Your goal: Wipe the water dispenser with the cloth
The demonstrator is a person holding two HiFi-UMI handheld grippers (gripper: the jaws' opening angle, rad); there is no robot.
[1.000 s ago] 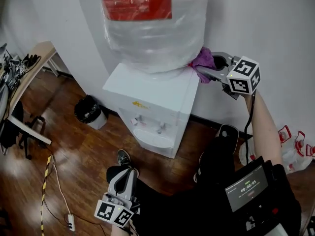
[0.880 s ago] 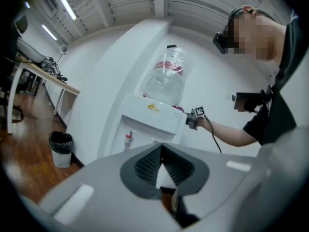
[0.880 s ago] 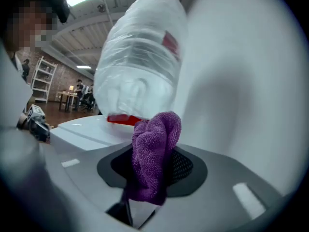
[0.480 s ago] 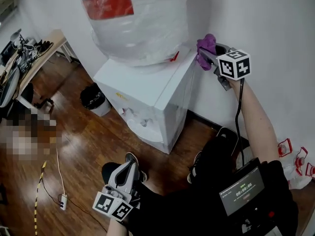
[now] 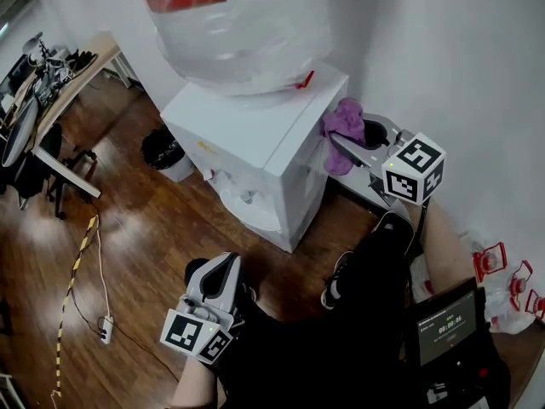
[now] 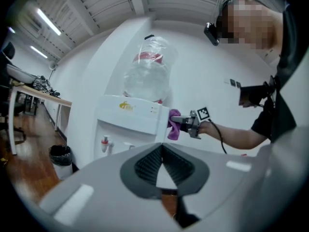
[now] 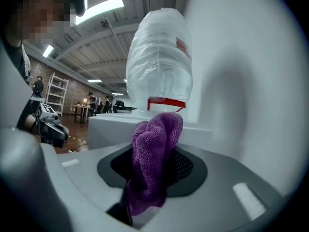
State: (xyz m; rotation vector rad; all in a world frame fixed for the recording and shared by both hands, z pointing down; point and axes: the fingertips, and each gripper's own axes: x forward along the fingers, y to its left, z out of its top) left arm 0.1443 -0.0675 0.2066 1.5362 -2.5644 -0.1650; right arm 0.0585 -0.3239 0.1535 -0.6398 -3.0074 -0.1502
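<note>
Purple cloth (image 5: pixel 344 123) is clamped in the right gripper (image 5: pixel 339 141) and held against the white water dispenser's (image 5: pixel 255 135) side; the left gripper (image 5: pixel 221 267) is kept closed, empty.

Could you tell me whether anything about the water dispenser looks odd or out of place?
The bottle is wrapped in crinkled clear plastic, and a red strip sticks out from under it onto the dispenser. Nothing looks spilled or damaged.

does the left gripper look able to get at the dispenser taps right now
Probably yes: the left gripper, shut and empty, faces the front of the water dispenser, and nothing stands between it and the taps.
</note>
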